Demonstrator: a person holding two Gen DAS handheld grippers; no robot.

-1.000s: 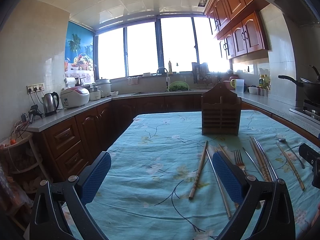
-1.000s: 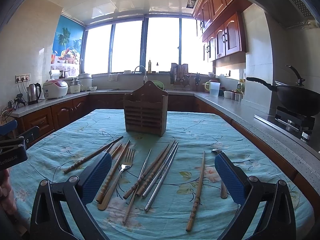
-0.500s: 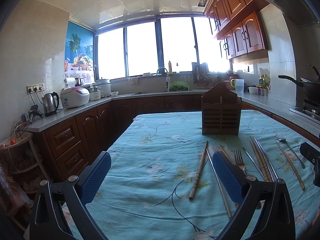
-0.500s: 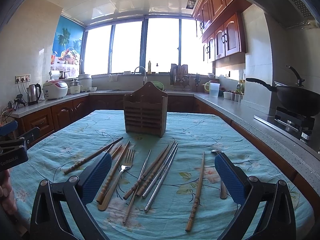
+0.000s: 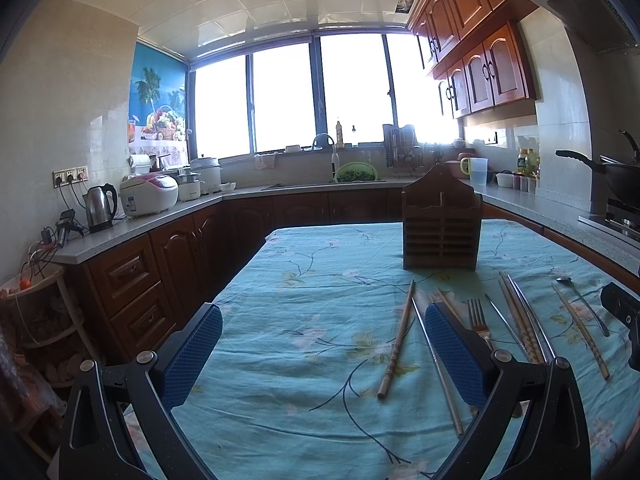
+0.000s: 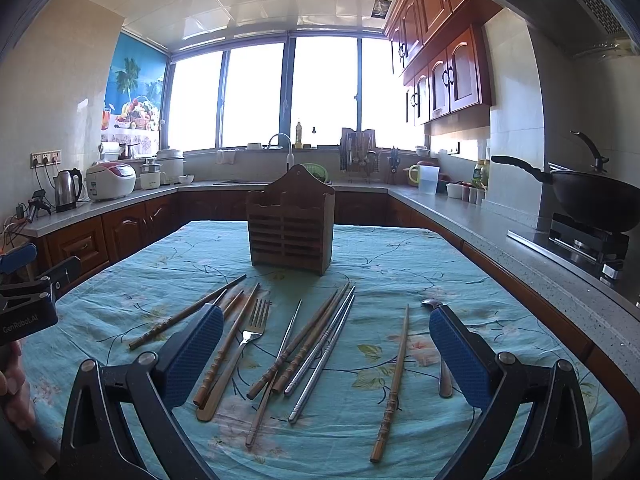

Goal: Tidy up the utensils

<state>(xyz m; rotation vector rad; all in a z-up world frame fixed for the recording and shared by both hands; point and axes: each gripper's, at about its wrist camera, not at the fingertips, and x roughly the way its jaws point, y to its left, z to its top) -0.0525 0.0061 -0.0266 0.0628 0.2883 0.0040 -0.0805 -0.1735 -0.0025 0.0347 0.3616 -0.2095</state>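
Observation:
A wooden slatted utensil holder (image 6: 291,227) stands upright mid-table; it also shows in the left wrist view (image 5: 441,226). Several bamboo and metal chopsticks (image 6: 310,344), a fork (image 6: 250,334) and a spoon (image 6: 442,364) lie loose on the floral teal tablecloth (image 6: 384,256) in front of it. My right gripper (image 6: 326,356) is open and empty, hovering over the utensils. My left gripper (image 5: 323,354) is open and empty, above the cloth left of a bamboo chopstick (image 5: 396,346). The fork also shows in the left wrist view (image 5: 477,318).
Kitchen counters (image 6: 532,256) run around the table. A wok (image 6: 596,198) sits on the stove at right. A kettle (image 5: 100,208) and rice cooker (image 5: 149,194) stand on the left counter. The table's left edge (image 5: 240,276) drops toward the cabinets.

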